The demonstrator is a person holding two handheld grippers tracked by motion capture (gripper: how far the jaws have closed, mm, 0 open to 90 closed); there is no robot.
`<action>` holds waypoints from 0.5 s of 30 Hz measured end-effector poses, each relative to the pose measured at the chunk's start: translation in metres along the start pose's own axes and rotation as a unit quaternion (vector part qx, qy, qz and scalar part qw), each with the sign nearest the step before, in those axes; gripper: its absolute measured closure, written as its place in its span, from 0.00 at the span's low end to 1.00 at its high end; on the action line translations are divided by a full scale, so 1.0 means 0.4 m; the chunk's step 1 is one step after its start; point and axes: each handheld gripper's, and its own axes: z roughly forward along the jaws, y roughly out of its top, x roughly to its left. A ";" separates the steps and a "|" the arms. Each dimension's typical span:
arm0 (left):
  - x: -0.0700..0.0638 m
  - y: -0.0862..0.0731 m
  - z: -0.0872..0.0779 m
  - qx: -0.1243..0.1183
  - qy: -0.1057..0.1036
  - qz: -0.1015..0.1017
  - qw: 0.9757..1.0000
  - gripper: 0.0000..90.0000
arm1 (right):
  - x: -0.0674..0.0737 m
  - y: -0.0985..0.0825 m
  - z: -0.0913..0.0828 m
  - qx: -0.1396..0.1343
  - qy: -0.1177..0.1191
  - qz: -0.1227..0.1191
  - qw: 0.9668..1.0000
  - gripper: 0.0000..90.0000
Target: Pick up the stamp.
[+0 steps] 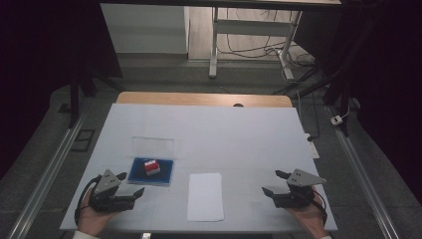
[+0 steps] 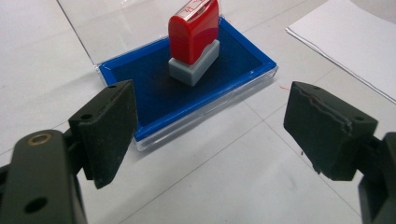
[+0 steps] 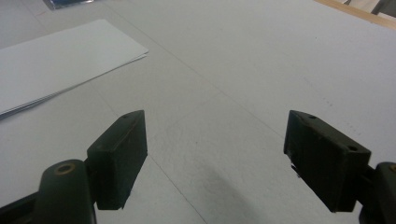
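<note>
The red stamp (image 2: 194,32) stands upright on the blue ink pad (image 2: 154,93), just ahead of the left tongs (image 2: 210,121). Both the left and the right tongs (image 3: 215,154) are spread wide and empty. If gripped off-centre, the stamp could be tipped, or the pad dragged along the tabletop (image 1: 239,134).

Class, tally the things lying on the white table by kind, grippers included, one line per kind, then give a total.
Red stamp: 1
Blue ink pad with its clear lid open: 1
White paper stack: 1
Grippers: 2, left gripper and right gripper, both open
Total: 5
</note>
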 end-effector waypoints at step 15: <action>0.004 0.031 -0.013 -0.003 -0.004 0.026 1.000 0.22 | 0.006 0.003 0.010 0.004 0.008 -0.002 1.000 0.25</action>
